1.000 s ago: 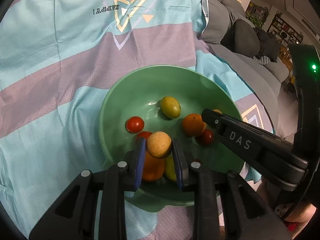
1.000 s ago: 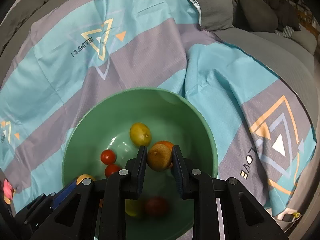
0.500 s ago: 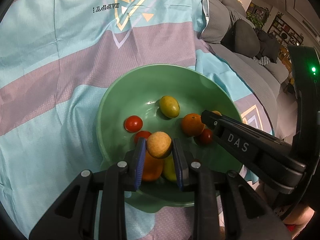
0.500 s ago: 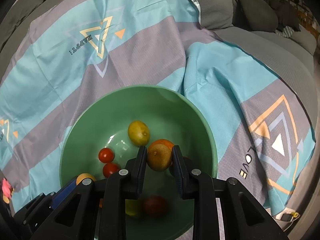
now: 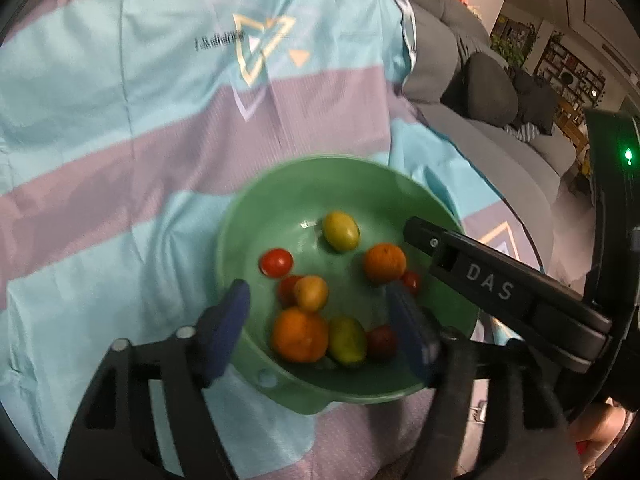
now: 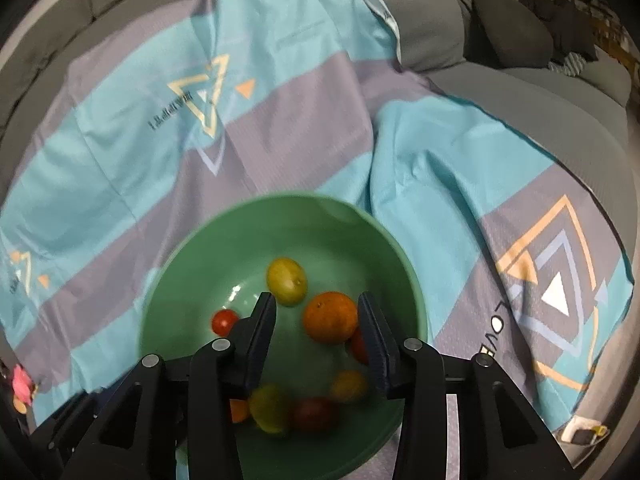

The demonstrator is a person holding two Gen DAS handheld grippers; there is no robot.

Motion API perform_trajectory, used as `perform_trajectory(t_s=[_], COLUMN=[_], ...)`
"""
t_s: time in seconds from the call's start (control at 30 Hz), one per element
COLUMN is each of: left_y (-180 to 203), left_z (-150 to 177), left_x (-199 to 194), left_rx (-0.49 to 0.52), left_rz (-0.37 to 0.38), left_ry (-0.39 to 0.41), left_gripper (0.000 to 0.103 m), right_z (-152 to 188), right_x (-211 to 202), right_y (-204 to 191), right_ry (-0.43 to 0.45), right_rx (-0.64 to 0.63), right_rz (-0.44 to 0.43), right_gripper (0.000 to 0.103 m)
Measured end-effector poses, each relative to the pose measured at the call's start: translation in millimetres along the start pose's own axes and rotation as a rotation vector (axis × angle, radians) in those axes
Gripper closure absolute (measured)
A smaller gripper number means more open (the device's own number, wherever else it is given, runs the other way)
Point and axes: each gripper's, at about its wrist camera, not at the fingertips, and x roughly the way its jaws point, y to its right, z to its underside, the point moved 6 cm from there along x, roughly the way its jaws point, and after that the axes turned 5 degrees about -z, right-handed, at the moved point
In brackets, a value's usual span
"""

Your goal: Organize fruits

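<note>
A smooth, round green bowl (image 5: 240, 236) sits on a striped teal and mauve cloth (image 5: 100, 128) spread over a grey sofa (image 6: 440, 28), and it holds all the fruit. The left wrist view shows eight pieces: two oranges, the larger (image 5: 299, 340) near the front rim and the other (image 5: 385, 263) further back; two yellow-green oval fruits (image 5: 341, 231); a small tan round fruit (image 5: 311, 293) lying loose; and about three small red tomatoes (image 5: 276, 262). The left gripper (image 5: 320, 332) has its blue-padded fingers spread wide and empty over the bowl. The right gripper (image 6: 318, 332) is also parted, gripping nothing.
</note>
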Motion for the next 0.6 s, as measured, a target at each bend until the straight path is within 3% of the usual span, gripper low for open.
perform_trajectory(t_s=[0.23,0.37,0.6], left_y=[-7,-12,-22], left_z=[-4,-2,2], left_x=[-21,-27,-36], left_rx=[-0.017,-0.011,-0.041], left_rz=[-0.017,-0.032,-0.035], left_ry=[0.039,0.044,0.032], left_gripper=[0.010,0.010,0.010], right_z=[-7,-9,-11], right_x=[-19,-28,-38], right_y=[-5,-9,-21], right_ry=[0.061,0.087,0.109], right_rx=[-0.011,-0.026,-0.066], right_rz=[-0.013,-0.006,0.009], right_gripper=[0.057,0.052,0.052])
